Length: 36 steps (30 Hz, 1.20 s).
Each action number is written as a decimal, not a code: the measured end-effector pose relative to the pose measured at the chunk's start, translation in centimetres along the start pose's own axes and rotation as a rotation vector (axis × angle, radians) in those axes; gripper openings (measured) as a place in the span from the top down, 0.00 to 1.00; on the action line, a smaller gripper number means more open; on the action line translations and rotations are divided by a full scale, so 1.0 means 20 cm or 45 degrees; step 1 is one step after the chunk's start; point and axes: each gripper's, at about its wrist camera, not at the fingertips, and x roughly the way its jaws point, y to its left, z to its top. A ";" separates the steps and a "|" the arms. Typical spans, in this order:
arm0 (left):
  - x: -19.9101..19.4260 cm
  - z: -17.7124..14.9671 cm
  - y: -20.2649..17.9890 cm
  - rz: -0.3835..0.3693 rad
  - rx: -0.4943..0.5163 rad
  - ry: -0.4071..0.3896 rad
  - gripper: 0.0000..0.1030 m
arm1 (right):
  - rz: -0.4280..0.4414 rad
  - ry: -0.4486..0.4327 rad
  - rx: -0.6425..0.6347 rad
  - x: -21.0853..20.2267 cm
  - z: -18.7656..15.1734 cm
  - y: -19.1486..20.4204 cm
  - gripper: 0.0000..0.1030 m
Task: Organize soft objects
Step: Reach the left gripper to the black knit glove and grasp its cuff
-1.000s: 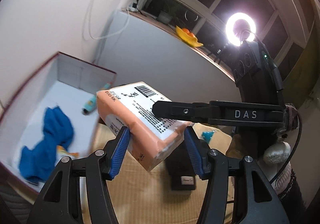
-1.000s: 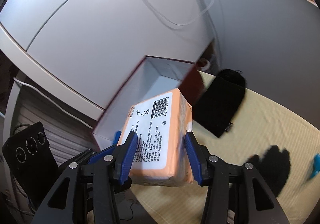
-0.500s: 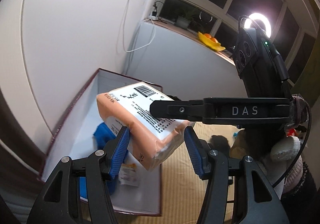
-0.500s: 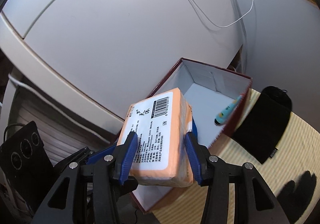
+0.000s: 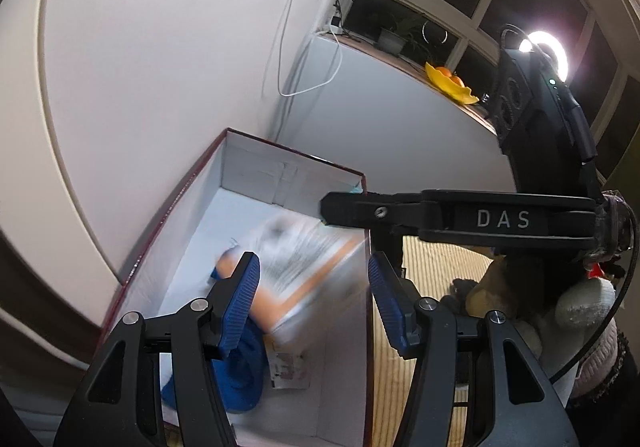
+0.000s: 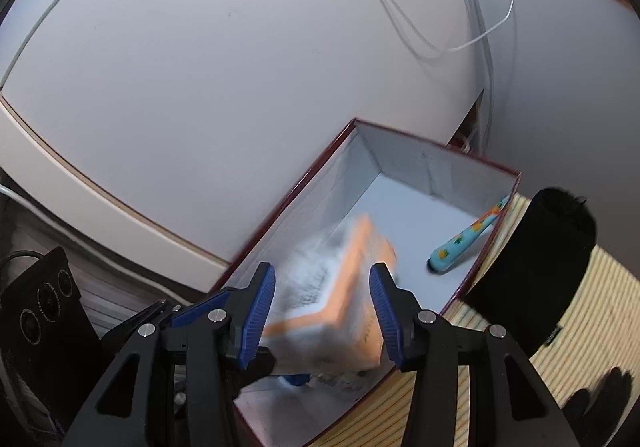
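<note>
Through the left wrist camera, my left claw [image 5: 312,287] hangs released over the open box [image 5: 256,167]. Its right pad stands clear of the orange tissue pack [image 5: 304,259], which is smeared with blur below and between the fingers, inside the box walls.

My right claw [image 6: 322,311] frames the same pack [image 6: 336,287] from the other side. The pack fills the gap from pad to pad, but it is too blurred for me to tell whether the pads press on it.

The pack sits over the box's near half, tilted. A blue cloth [image 5: 240,375] and a small printed packet [image 5: 288,363] lie on the box floor beneath it. A teal patterned pen-like thing [image 6: 468,239] leans along the box's right wall. The box stands on a striped mat [image 5: 432,267], and a black pouch [image 6: 536,271] lies just beside its right wall.
</note>
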 end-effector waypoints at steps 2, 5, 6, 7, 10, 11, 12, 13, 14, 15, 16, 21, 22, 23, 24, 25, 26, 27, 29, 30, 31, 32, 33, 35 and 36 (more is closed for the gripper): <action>-0.01 0.00 0.00 0.000 -0.004 -0.008 0.47 | -0.005 -0.002 -0.010 -0.01 0.00 -0.01 0.56; -0.02 -0.01 0.00 -0.003 -0.006 -0.012 0.47 | -0.011 0.011 -0.022 -0.03 -0.01 -0.01 0.55; -0.02 -0.01 0.00 -0.008 -0.007 -0.011 0.47 | -0.021 0.011 -0.029 -0.04 -0.02 -0.01 0.55; -0.02 -0.01 -0.01 -0.012 -0.008 -0.011 0.47 | -0.028 0.013 -0.032 -0.05 -0.03 -0.02 0.54; -0.03 -0.03 -0.04 -0.027 -0.007 -0.009 0.47 | -0.031 0.017 -0.026 -0.08 -0.07 -0.03 0.53; -0.04 -0.04 -0.05 -0.034 -0.005 -0.008 0.47 | -0.033 0.017 -0.026 -0.10 -0.09 -0.04 0.53; -0.05 -0.04 -0.07 -0.042 -0.003 -0.008 0.47 | -0.043 0.014 -0.030 -0.13 -0.11 -0.05 0.52; -0.05 -0.05 -0.08 -0.050 -0.001 -0.011 0.47 | -0.051 0.011 -0.034 -0.16 -0.12 -0.05 0.52; -0.06 -0.06 -0.09 -0.062 -0.002 -0.012 0.47 | -0.057 0.005 -0.038 -0.19 -0.14 -0.06 0.51; -0.07 -0.07 -0.11 -0.074 -0.004 -0.012 0.47 | -0.062 -0.002 -0.042 -0.22 -0.17 -0.07 0.50; -0.08 -0.08 -0.13 -0.088 -0.005 -0.011 0.47 | -0.069 -0.014 -0.040 -0.27 -0.19 -0.09 0.49; -0.10 -0.15 -0.26 -0.151 0.038 -0.003 0.47 | -0.103 -0.095 0.003 -0.51 -0.35 -0.20 0.43; -0.10 -0.16 -0.29 -0.164 0.049 0.001 0.47 | -0.112 -0.106 0.009 -0.55 -0.37 -0.22 0.43; -0.10 -0.18 -0.33 -0.178 0.064 0.006 0.47 | -0.122 -0.116 0.017 -0.59 -0.40 -0.25 0.43; -0.09 -0.20 -0.36 -0.191 0.076 0.013 0.47 | -0.136 -0.132 0.030 -0.64 -0.45 -0.28 0.43; -0.08 -0.22 -0.40 -0.213 0.091 0.025 0.47 | -0.146 -0.147 0.042 -0.68 -0.48 -0.31 0.43; -0.07 -0.24 -0.44 -0.231 0.100 0.037 0.47 | -0.158 -0.168 0.060 -0.72 -0.52 -0.34 0.43; -0.06 -0.26 -0.46 -0.243 0.107 0.045 0.47 | -0.166 -0.194 0.081 -0.77 -0.55 -0.38 0.42; -0.03 -0.30 -0.54 -0.272 0.128 0.070 0.47 | -0.174 -0.252 0.127 -0.85 -0.63 -0.46 0.40; -0.02 -0.32 -0.57 -0.280 0.140 0.082 0.47 | -0.184 -0.283 0.155 -0.90 -0.69 -0.51 0.40; -0.01 -0.34 -0.59 -0.287 0.149 0.091 0.47 | -0.192 -0.298 0.175 -0.93 -0.72 -0.54 0.40; 0.01 -0.37 -0.63 -0.301 0.160 0.110 0.47 | -0.202 -0.307 0.198 -0.95 -0.75 -0.58 0.40; 0.03 -0.38 -0.64 -0.310 0.163 0.122 0.46 | -0.209 -0.308 0.234 -0.97 -0.80 -0.63 0.40; 0.07 -0.43 -0.68 -0.334 0.168 0.163 0.46 | -0.215 -0.301 0.279 -1.00 -0.88 -0.70 0.39; 0.10 -0.44 -0.70 -0.340 0.168 0.181 0.46 | -0.228 -0.296 0.301 -1.00 -0.92 -0.75 0.39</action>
